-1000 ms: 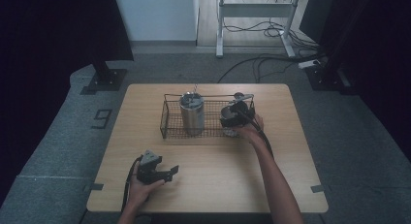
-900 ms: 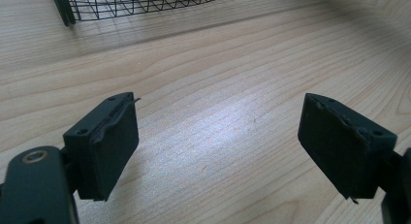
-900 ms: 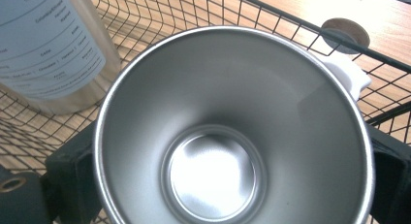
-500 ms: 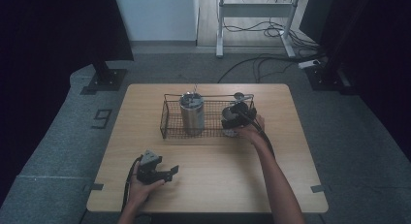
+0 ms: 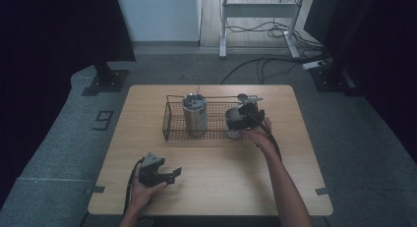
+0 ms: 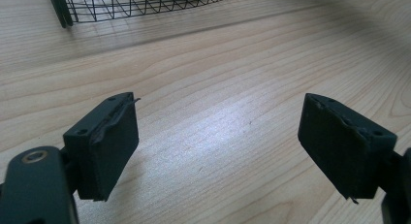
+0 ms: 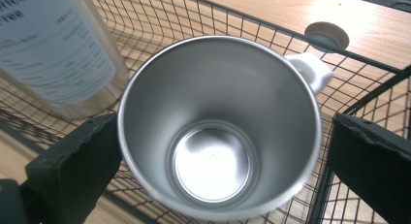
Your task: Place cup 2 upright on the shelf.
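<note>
Right gripper view looks straight down into a steel cup (image 7: 208, 88) with a white handle (image 7: 312, 71) at the upper right of the frame, standing in the wire basket (image 7: 145, 20) just beside a tall metal canister (image 7: 58, 54). The right gripper (image 7: 228, 136) has just been opening its jaws: the cup sits between them, the left pad right against its wall, the right pad clear of it, so nothing clamps it. My worry is the lift-out: if the hand rises or swings with that near pad catching the rim, the light cup could tip onto the mesh or knock the canister; the far jaw also hangs close to the basket wire and might snag it. High view, by contrast, places all this in the middle of the frame, with the cup at the right end of the basket (image 5: 169, 116), the canister (image 5: 195, 116) at centre, and a small round piece (image 5: 242, 96) on the table (image 5: 221, 183) just behind the rim, yet the hand hides the cup there. Left gripper (image 5: 169, 175) rests at the lower left, and the left gripper view shows its jaws spread wide over bare wood with nothing between them
</note>
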